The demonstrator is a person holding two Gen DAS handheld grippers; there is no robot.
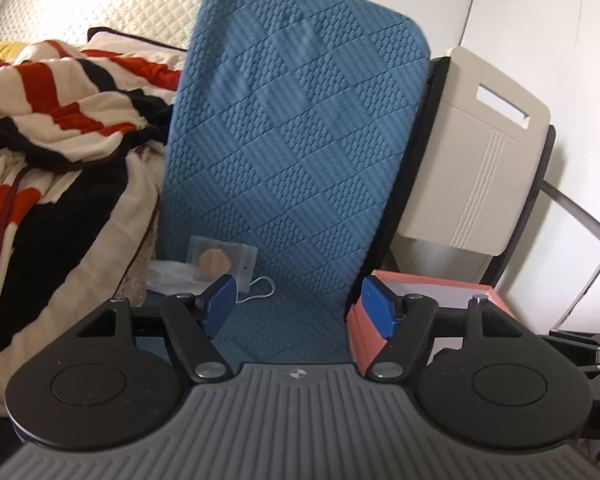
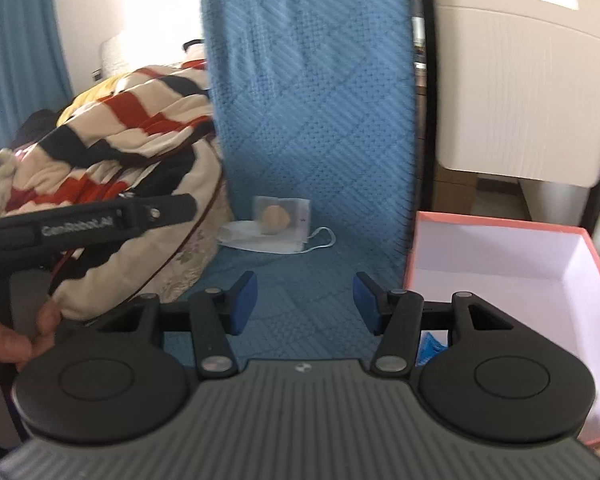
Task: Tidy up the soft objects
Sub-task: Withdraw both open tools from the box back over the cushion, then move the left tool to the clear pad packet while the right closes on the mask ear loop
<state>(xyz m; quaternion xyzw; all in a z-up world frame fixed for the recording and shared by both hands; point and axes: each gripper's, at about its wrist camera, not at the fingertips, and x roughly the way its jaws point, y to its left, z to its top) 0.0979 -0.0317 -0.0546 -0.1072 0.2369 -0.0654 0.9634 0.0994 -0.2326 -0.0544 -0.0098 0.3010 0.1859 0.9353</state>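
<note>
Partly blurred, both grippers, left [image 1: 296, 306] and right [image 2: 305, 302], gape empty over blue quilted bedding [image 2: 300, 312]; pink box [image 2: 512, 264] cut off at right.

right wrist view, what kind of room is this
Probably a bedroom: a rumpled striped blanket is heaped on a bed beside a blue quilted cushion standing upright, with a blue curtain behind. An open pink box sits to the right.

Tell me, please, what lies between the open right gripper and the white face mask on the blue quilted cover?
Only bare blue quilted cover lies between the right gripper and the white face mask, as the right wrist view shows.
</note>
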